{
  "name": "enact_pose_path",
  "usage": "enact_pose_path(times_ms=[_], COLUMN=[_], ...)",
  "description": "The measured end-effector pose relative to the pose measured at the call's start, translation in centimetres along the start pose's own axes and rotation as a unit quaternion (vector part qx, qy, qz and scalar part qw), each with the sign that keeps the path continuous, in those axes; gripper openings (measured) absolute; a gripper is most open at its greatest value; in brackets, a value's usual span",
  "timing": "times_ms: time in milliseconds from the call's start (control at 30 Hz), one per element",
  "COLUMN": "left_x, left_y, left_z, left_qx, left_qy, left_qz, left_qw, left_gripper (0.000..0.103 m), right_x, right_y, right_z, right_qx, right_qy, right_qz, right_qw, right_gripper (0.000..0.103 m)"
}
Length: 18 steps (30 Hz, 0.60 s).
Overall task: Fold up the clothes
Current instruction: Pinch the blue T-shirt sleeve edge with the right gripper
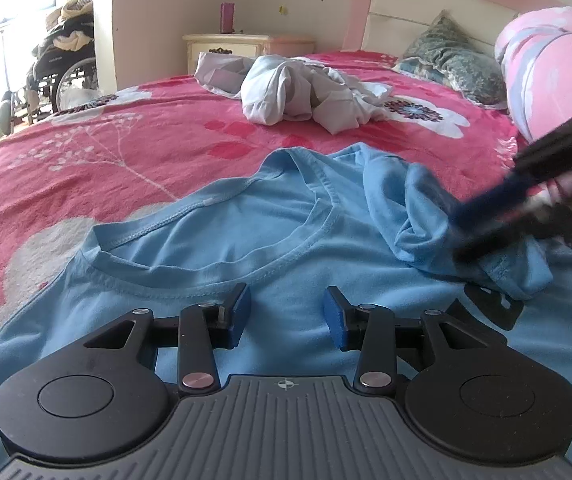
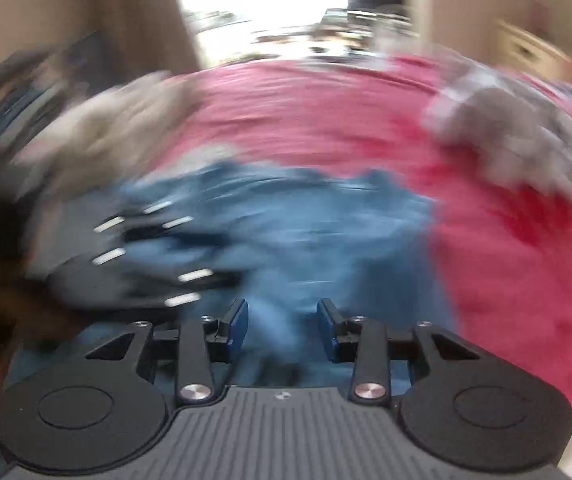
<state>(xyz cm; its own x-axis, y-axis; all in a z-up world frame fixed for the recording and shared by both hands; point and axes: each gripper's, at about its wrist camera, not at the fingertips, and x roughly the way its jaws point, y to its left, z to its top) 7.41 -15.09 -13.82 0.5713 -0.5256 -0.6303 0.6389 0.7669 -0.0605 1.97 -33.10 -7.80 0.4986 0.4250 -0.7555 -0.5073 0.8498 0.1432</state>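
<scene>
Left wrist view: your left tool (image 1: pixel 287 316) hovers open over the blue shirt (image 1: pixel 221 236) on the bed (image 1: pixel 133 144); your right tool (image 2: pixel 282 330), blurred, is open too.

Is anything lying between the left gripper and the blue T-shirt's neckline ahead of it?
Nothing visible. The left gripper, jaws apart and empty, hovers over bare fabric of the blue T-shirt, just short of its collar. The right gripper is off at the bunched sleeve.

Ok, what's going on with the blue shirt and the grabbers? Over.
Left gripper open, empty, above blue shirt. Right gripper open, nothing gripped. Shirt spread on bed, one sleeve bunched, unfolded. White clothes pile lies apart.
</scene>
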Motion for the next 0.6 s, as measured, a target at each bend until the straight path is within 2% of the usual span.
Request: enact_pose_path(times_ms=[100, 200, 333, 500, 600], left_x=[0.1, 0.1, 0.1, 0.0, 0.0], left_y=[0.0, 0.2, 0.3, 0.3, 0.6], left_z=[0.1, 0.0, 0.0, 0.2, 0.2], left_qx=[-0.002, -0.008, -0.008, -0.008, -0.017], left_qy=[-0.001, 0.000, 0.001, 0.005, 0.007], left_qz=[-0.001, -0.005, -0.007, -0.008, -0.012], left_qw=[1.0000, 1.0000, 0.9999, 0.9999, 0.9998], left_gripper=[0.042, 0.042, 0.042, 0.042, 0.042], right_x=[-0.8, -1.5, -1.1, 1.8, 2.2], right_y=[2.0, 0.8, -3.8, -5.1, -4.2], right_z=[-0.4, -0.8, -0.4, -0.1, -0.2], right_qx=[-0.022, -0.005, 0.075, 0.053, 0.031], right_qy=[0.007, -0.008, -0.044, -0.042, -0.037], right_qz=[0.034, -0.013, -0.100, -0.124, -0.114], right_qw=[0.999, 1.000, 0.991, 0.990, 0.992], right_gripper=[0.040, 0.040, 0.041, 0.039, 0.031])
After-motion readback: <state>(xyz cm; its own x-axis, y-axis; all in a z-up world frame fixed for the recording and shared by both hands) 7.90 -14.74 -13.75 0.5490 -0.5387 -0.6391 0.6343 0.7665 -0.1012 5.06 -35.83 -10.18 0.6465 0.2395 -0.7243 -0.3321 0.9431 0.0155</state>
